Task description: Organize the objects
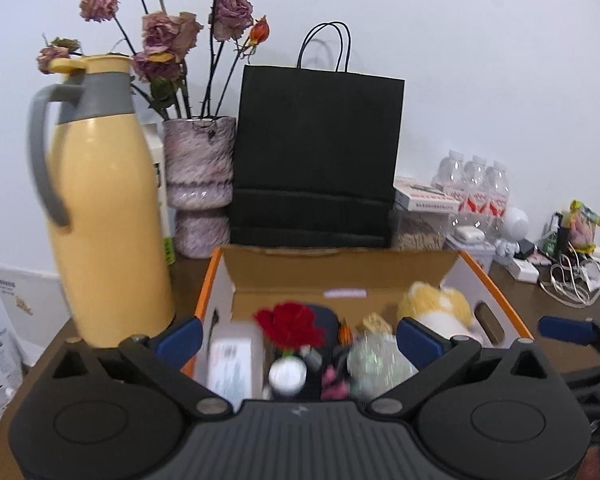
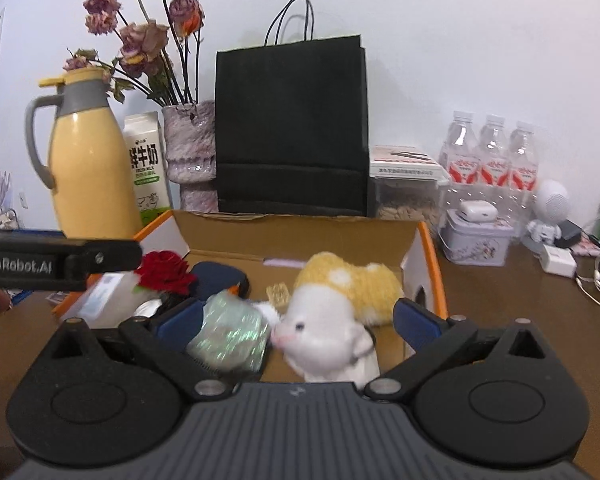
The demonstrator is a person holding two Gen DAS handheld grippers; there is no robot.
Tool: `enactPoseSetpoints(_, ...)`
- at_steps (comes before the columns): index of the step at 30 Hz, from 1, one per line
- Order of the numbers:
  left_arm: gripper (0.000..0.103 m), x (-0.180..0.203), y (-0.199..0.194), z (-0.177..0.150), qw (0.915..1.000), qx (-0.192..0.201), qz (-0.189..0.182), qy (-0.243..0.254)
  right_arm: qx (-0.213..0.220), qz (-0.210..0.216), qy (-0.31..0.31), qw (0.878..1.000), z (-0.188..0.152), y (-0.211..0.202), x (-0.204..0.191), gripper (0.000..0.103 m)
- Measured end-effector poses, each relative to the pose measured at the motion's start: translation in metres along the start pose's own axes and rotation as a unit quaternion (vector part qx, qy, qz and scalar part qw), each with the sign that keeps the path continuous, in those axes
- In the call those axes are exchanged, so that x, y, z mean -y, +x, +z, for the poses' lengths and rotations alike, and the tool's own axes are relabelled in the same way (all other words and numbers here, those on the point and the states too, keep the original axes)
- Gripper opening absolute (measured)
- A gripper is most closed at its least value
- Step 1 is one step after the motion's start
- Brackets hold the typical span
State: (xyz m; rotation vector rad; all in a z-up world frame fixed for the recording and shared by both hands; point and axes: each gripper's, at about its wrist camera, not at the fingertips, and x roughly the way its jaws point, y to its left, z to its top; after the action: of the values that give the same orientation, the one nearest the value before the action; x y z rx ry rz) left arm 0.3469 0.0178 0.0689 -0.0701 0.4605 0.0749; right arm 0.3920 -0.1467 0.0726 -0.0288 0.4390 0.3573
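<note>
Behind the cardboard box stands a black bag.

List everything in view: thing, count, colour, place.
cardboard box: one, brown with orange edge, table centre
plush toy: one, white and yellow, in box
rose: one, red, in box
thermos jug: one, yellow and grey, left
milk carton: one, white and green, behind jug
vase: one, mottled pink, holding dried flowers
paper bag: one, black, behind box
water bottles: three, clear, right
tin: one, pale, right
left gripper: open
right gripper: open
</note>
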Motion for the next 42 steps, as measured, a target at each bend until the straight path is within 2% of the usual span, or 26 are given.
enactPoseSetpoints(12, 0.103, 0.003, -0.126, -0.039, 0.999, -0.044, 0.01, 0.002, -0.037, 0.0, 0.032, 0.999, -0.021, -0.123, -0.017, 0.103)
enactPoseSetpoints(17, 0.103, 0.005, -0.159, -0.06, 0.998, -0.062, 0.016, -0.002, -0.052, 0.0, 0.035, 0.998, -0.036, -0.156, -0.029, 0.103)
enactPoseSetpoints(27, 0.103, 0.003, -0.192, -0.078, 0.9973, -0.071, 0.017, -0.008, -0.062, 0.002, 0.032, 0.998, -0.053, -0.189, -0.047, 0.103)
enactPoseSetpoints(42, 0.103, 0.006, -0.199, -0.084, 0.9967, -0.079, 0.015, -0.007, -0.065, -0.003, 0.032, 0.997, -0.057, -0.2, -0.048, 0.103)
